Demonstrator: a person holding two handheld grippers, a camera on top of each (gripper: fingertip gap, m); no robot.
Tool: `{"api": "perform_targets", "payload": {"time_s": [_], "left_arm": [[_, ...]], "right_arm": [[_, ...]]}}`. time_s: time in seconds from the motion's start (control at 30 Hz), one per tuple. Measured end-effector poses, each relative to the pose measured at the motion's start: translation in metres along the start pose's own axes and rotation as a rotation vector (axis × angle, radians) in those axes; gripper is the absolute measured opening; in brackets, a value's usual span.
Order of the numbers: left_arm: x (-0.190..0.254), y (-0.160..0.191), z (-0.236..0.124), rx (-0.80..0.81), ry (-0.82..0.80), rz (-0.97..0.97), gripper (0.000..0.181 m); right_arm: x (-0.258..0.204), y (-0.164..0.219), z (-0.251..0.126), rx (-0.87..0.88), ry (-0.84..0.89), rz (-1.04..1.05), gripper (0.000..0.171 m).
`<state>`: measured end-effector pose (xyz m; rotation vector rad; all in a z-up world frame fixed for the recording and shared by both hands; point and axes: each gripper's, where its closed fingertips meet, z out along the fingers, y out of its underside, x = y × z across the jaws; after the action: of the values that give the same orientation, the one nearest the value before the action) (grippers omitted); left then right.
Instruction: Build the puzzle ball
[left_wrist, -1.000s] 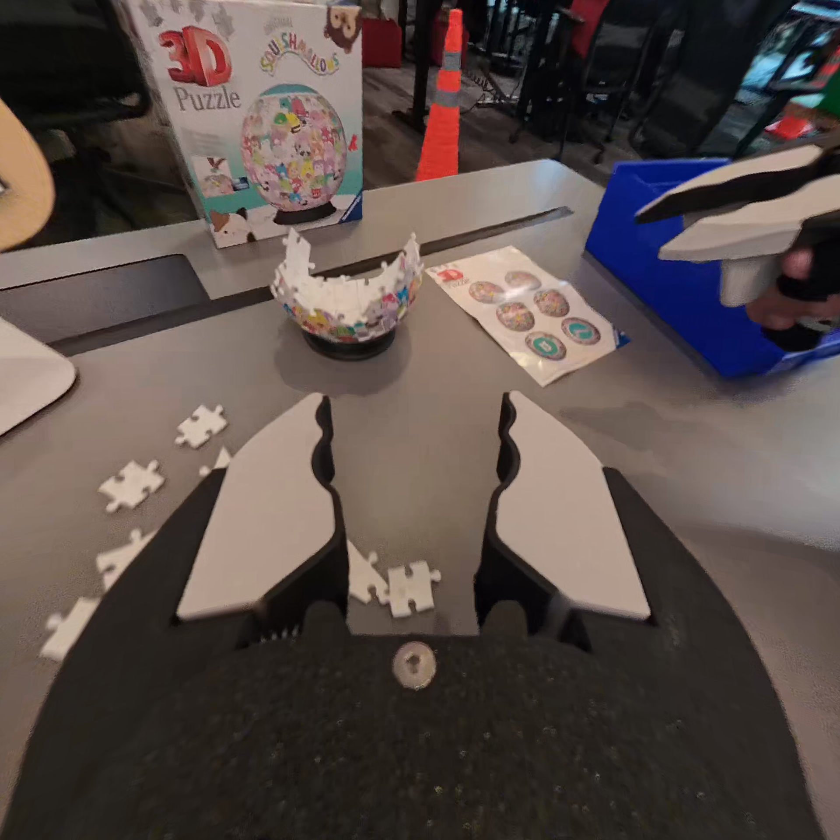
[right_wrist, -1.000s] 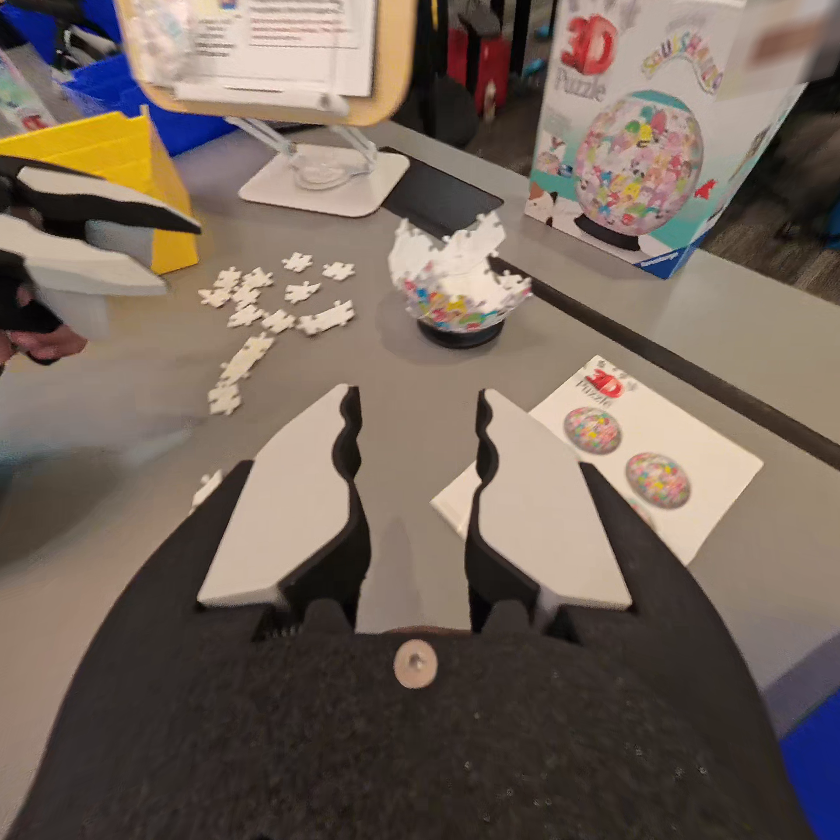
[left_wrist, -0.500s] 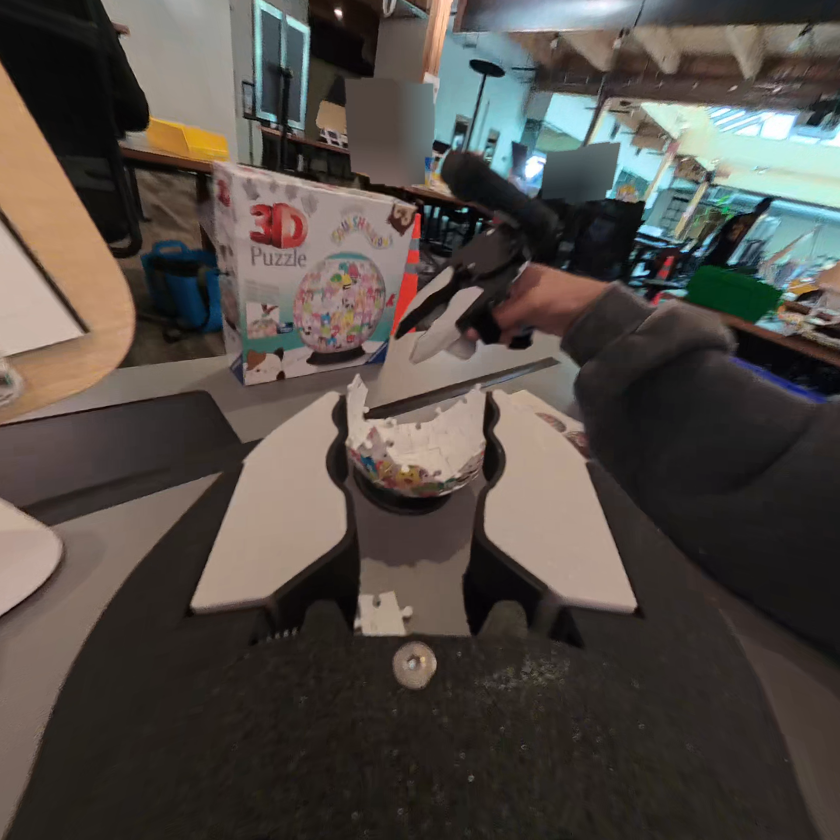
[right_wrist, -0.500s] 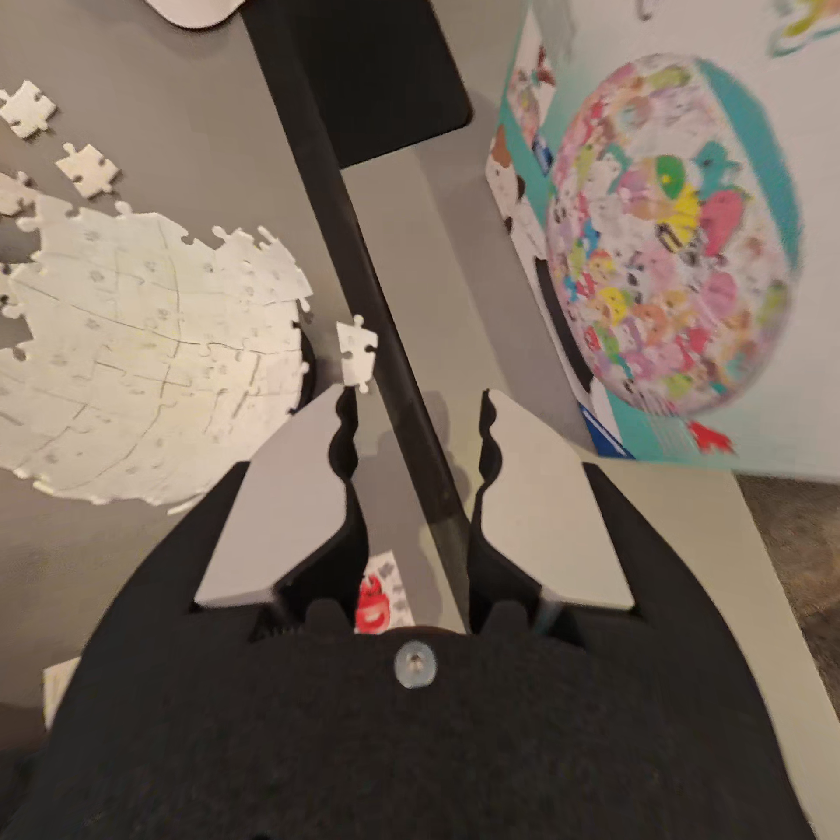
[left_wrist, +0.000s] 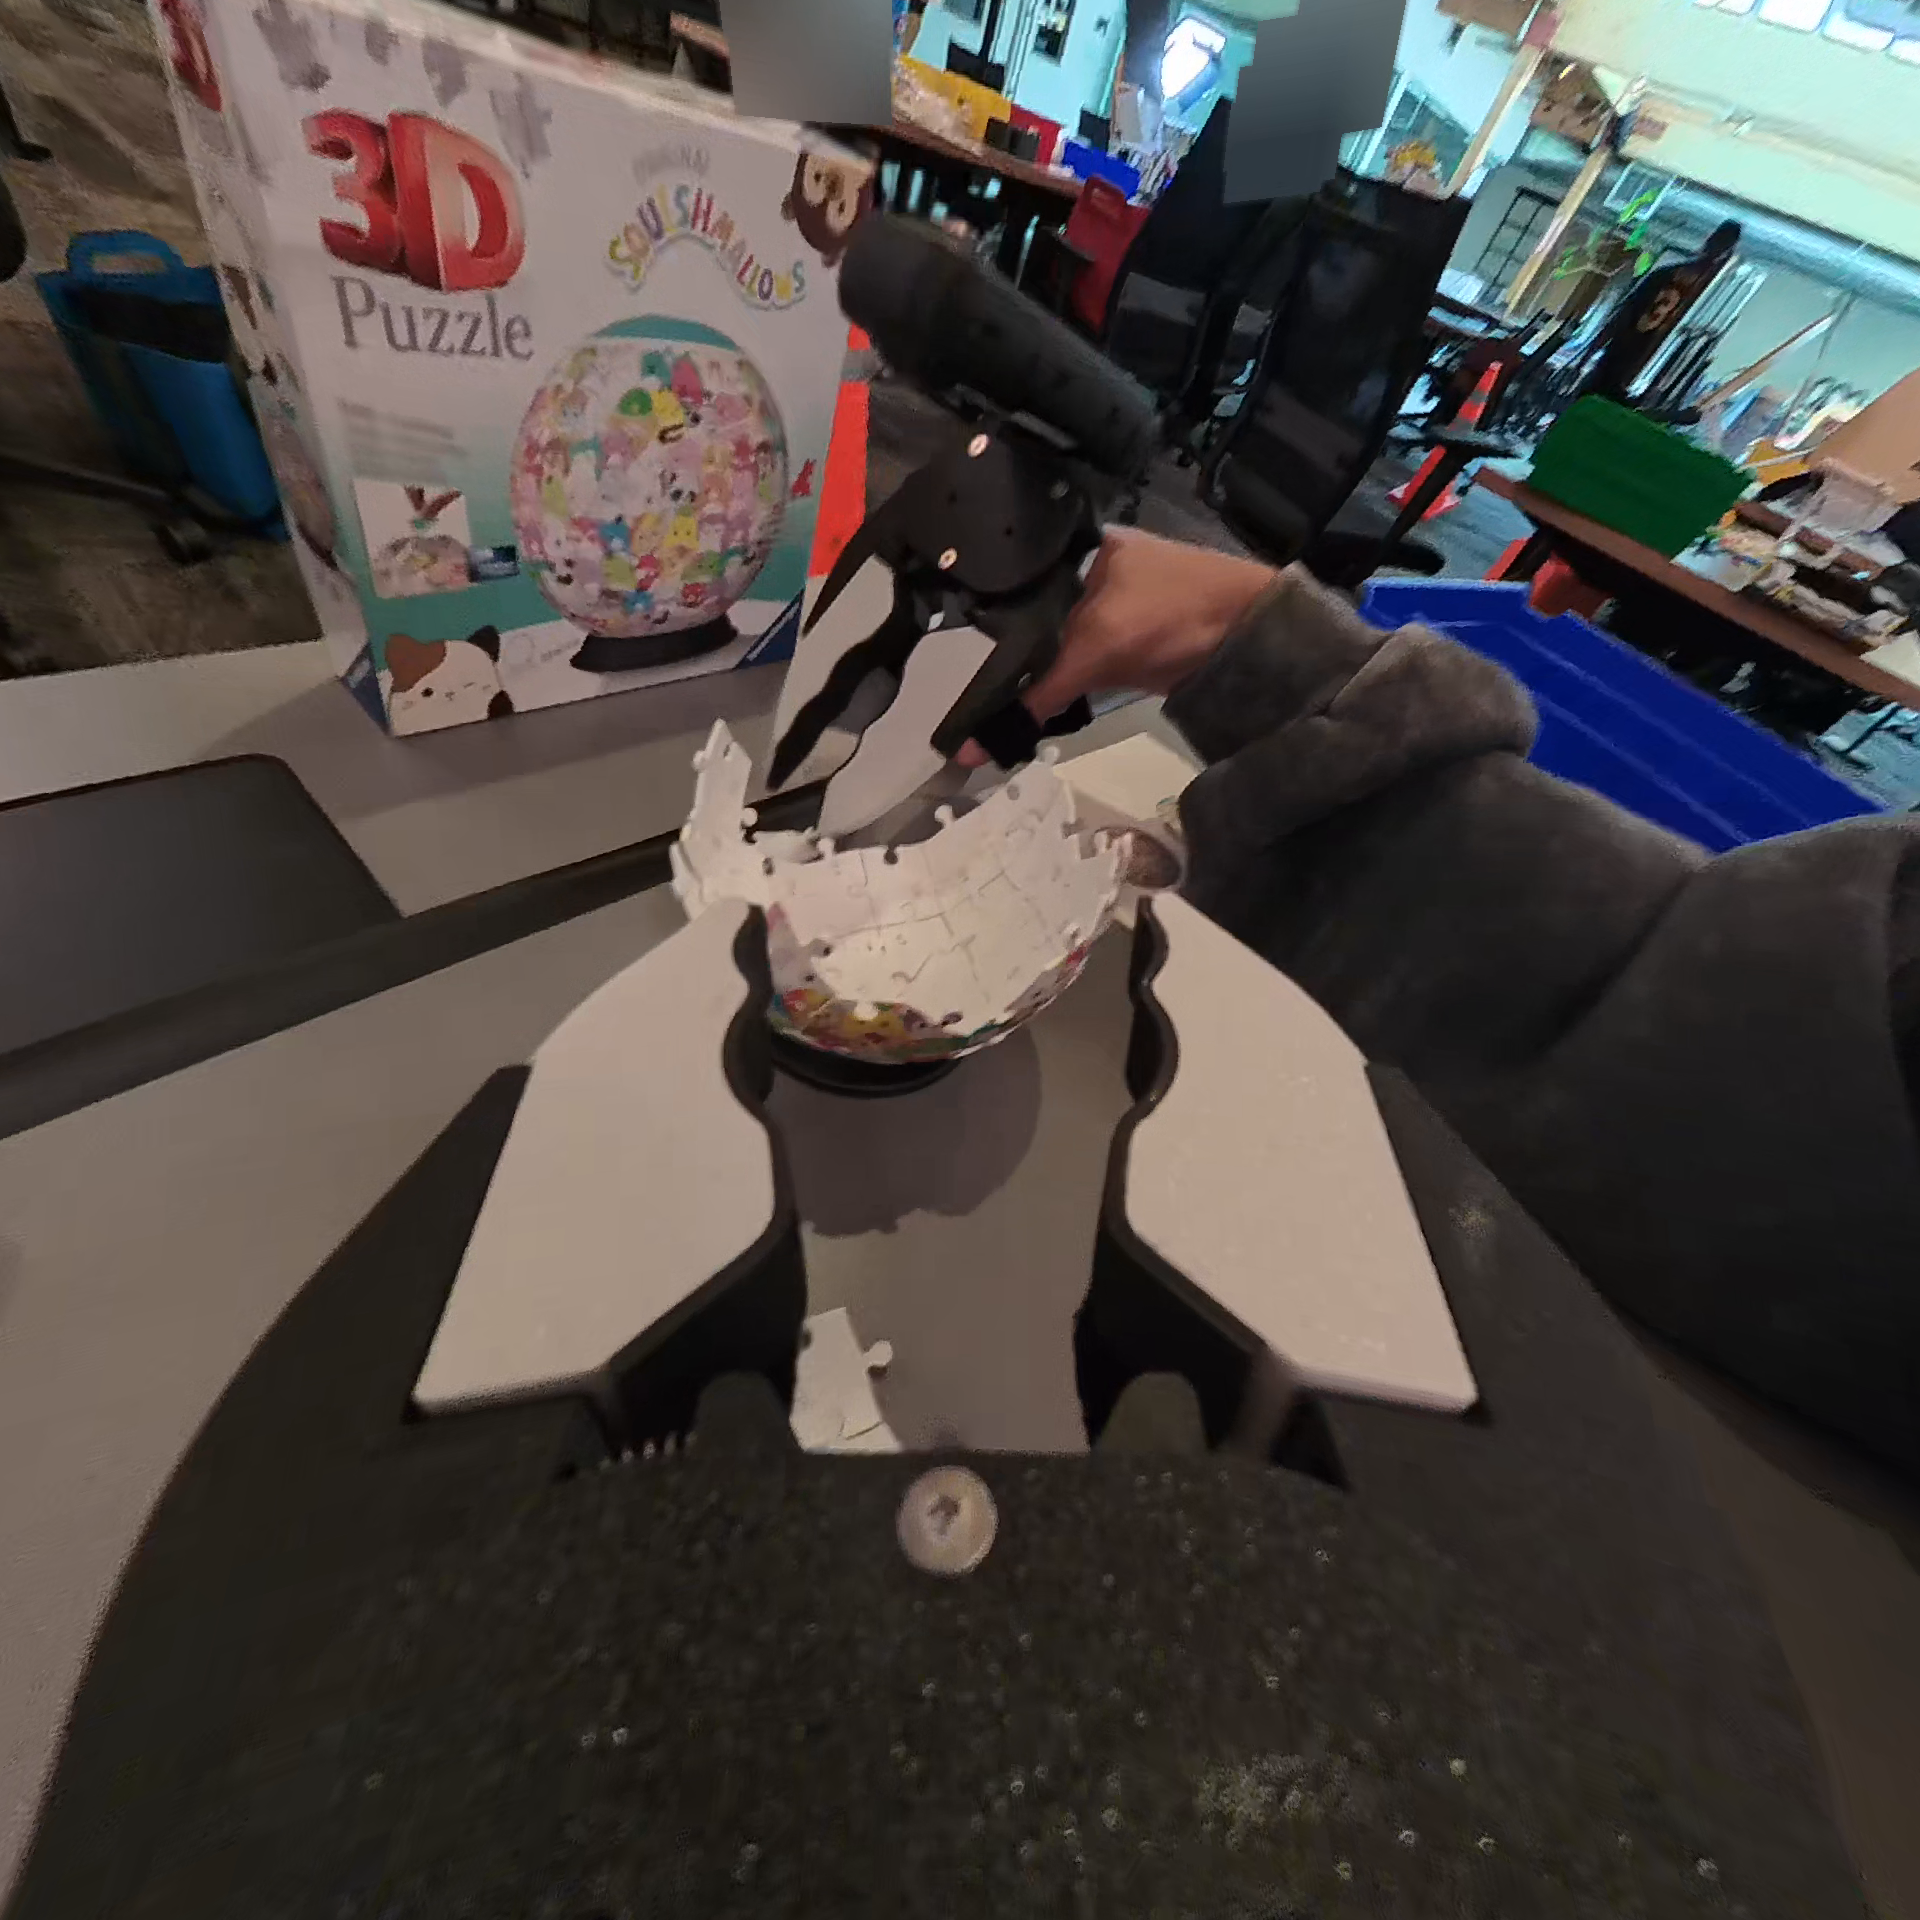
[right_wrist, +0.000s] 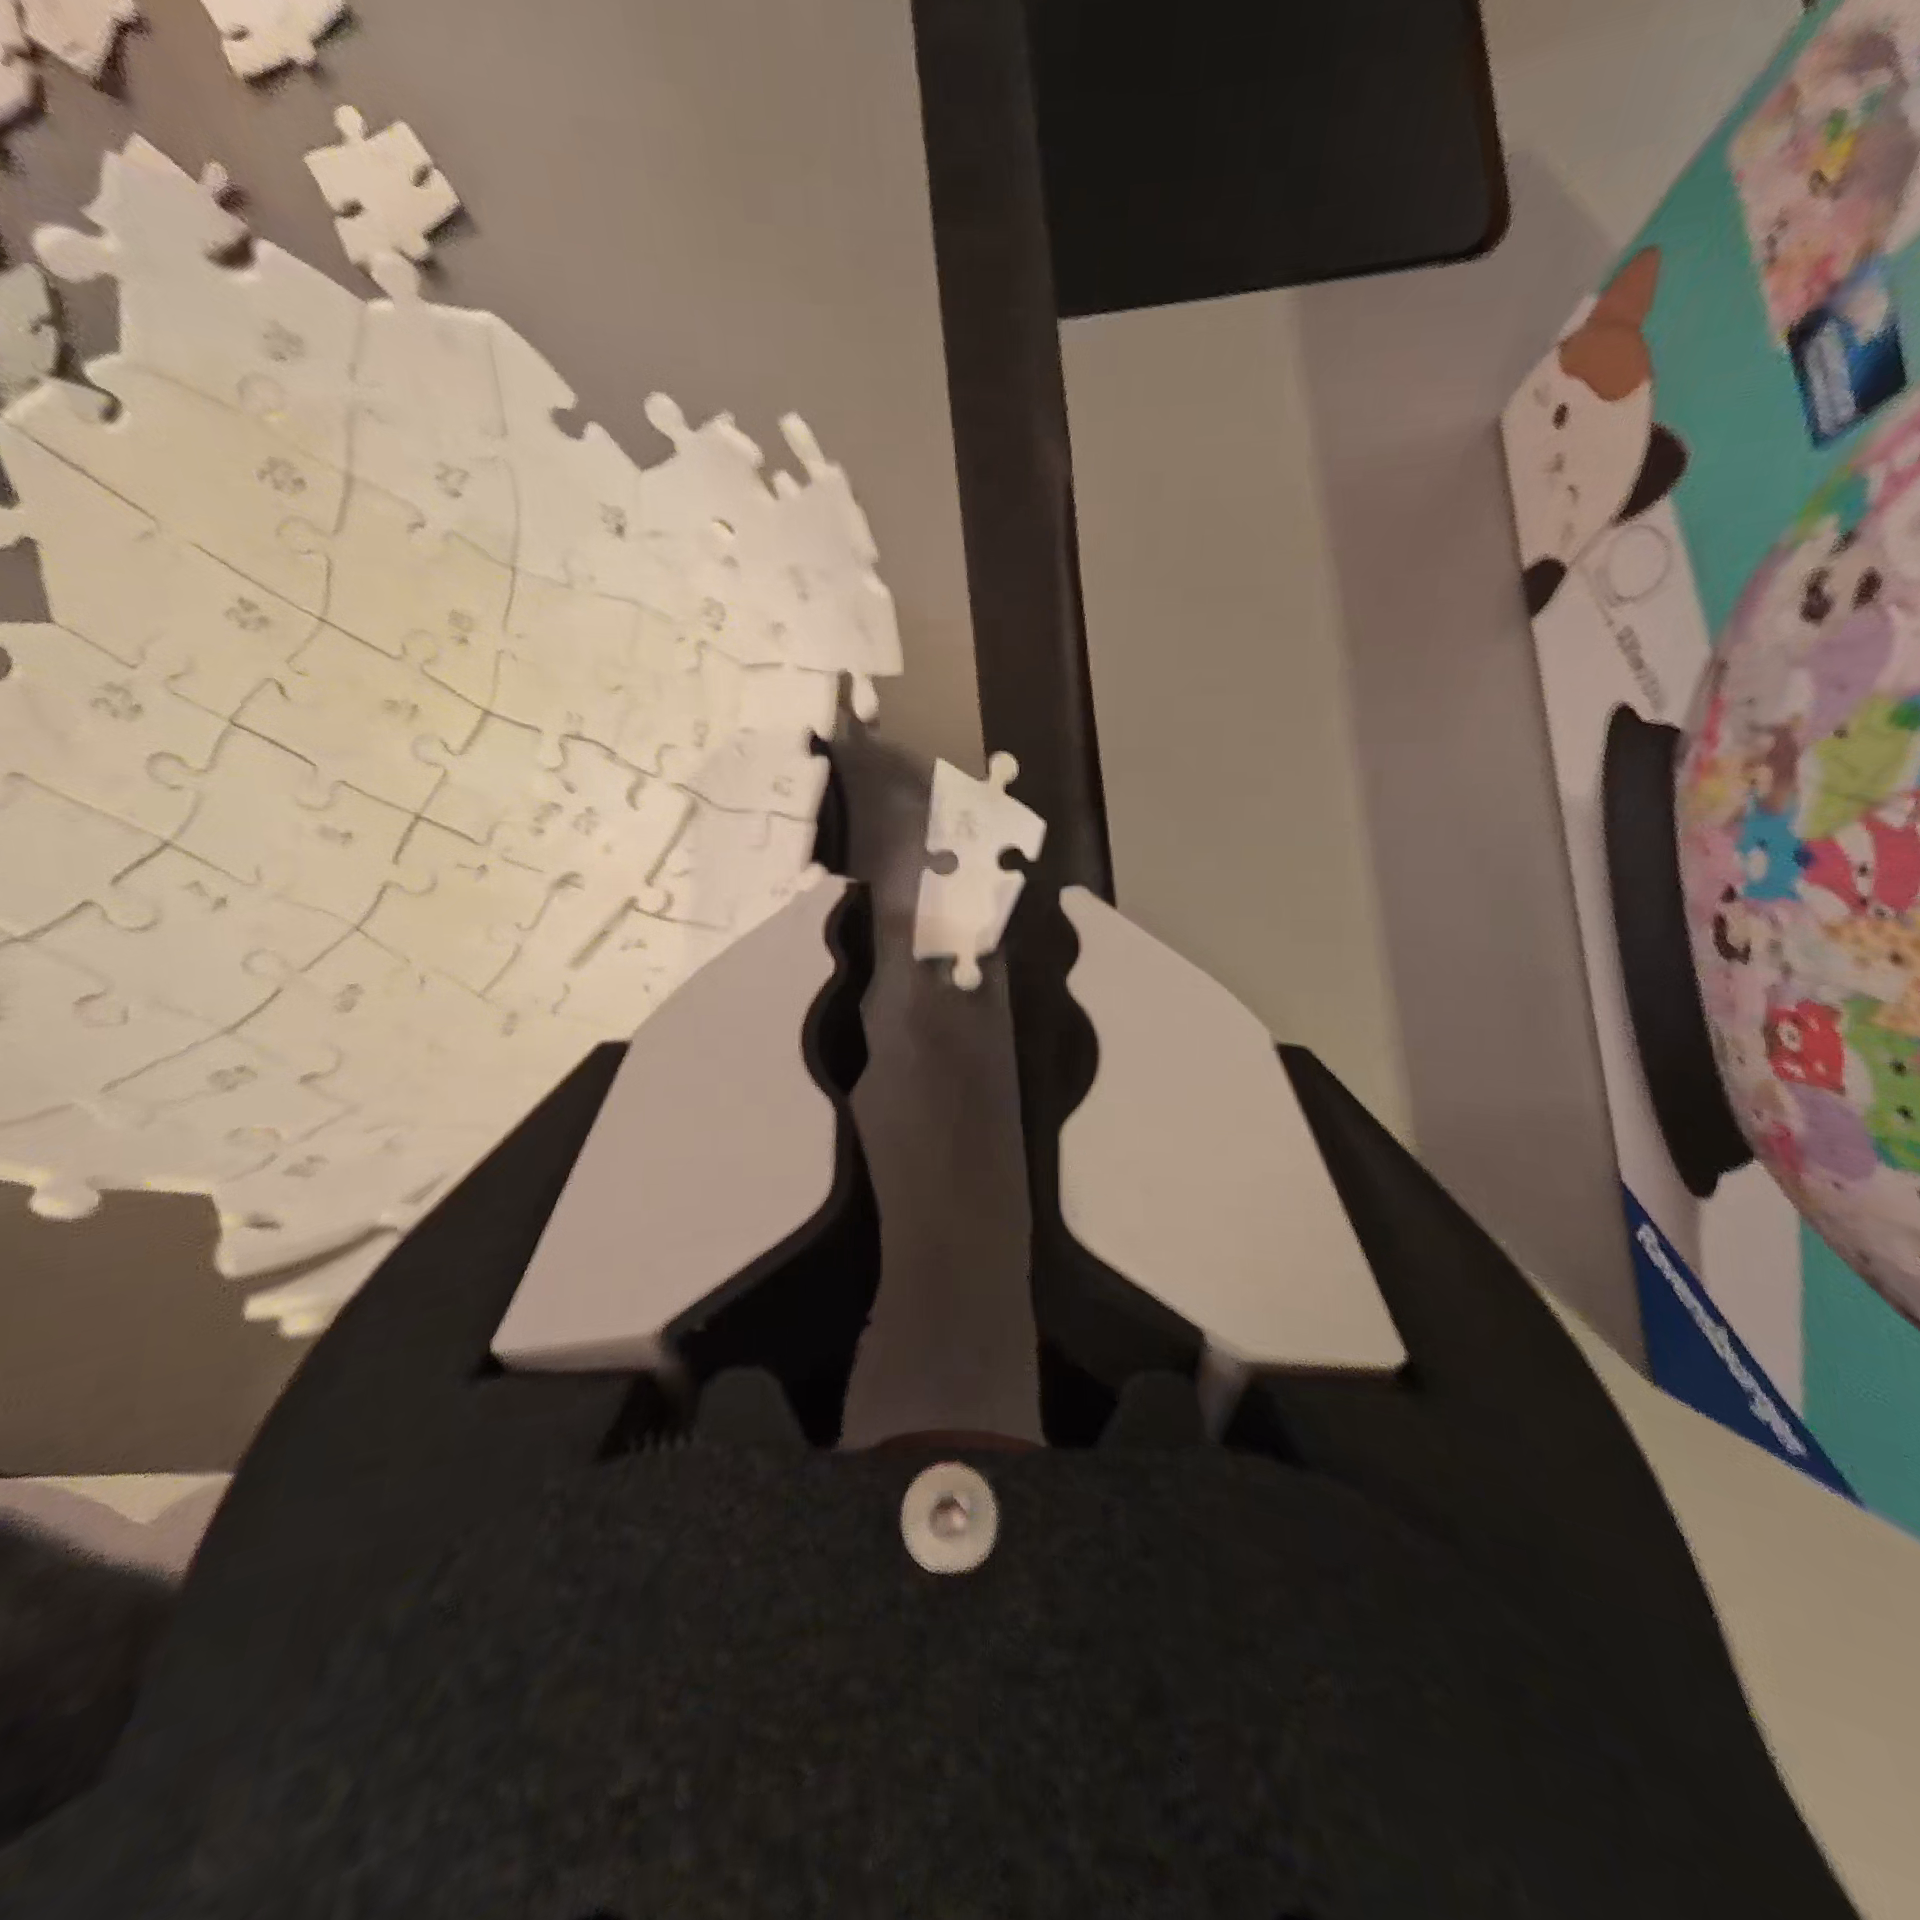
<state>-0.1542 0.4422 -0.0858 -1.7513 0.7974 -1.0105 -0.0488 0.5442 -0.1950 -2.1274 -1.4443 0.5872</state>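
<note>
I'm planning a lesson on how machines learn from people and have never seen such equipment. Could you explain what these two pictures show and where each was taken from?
No robot here: a person holds a black-and-grey two-finger gripper in each hand, each with a camera looking along its fingers. The picture from the left gripper shows it open, framing the half-built colourful puzzle ball on a grey table, the printed cardboard puzzle box behind, one loose white piece nearby. The picture from the right gripper looks down into the ball; a small white puzzle piece sits between its fingertips, but whether it is gripped is unclear.
</note>
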Motion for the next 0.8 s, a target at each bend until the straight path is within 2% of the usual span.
{"api": "perform_targets", "payload": {"time_s": [0.17, 0.3, 0.37, 0.53, 0.67, 0.8], "left_arm": [[0.010, -0.011, -0.003, 0.005, -0.001, 0.022, 0.065], [0.016, -0.017, -0.007, -0.008, -0.006, 0.056, 0.066], [0.019, -0.020, -0.007, -0.013, -0.004, 0.067, 0.066], [0.018, -0.025, -0.004, -0.061, -0.037, 0.105, 0.065], [0.008, -0.028, 0.001, -0.129, -0.089, 0.082, 0.061], [0.008, -0.043, 0.012, -0.142, -0.077, -0.001, 0.052]], "right_arm": [[0.003, 0.017, 0.012, -0.112, 0.022, -0.011, 0.027], [0.006, 0.021, 0.009, -0.124, 0.041, -0.016, 0.025], [0.007, 0.020, 0.009, -0.111, 0.041, -0.018, 0.016], [0.009, 0.025, 0.005, -0.116, 0.046, -0.033, 0.015], [0.016, 0.032, -0.015, -0.144, 0.114, -0.037, 0.015], [0.011, 0.012, -0.064, -0.114, 0.227, -0.090, 0.014]]}}
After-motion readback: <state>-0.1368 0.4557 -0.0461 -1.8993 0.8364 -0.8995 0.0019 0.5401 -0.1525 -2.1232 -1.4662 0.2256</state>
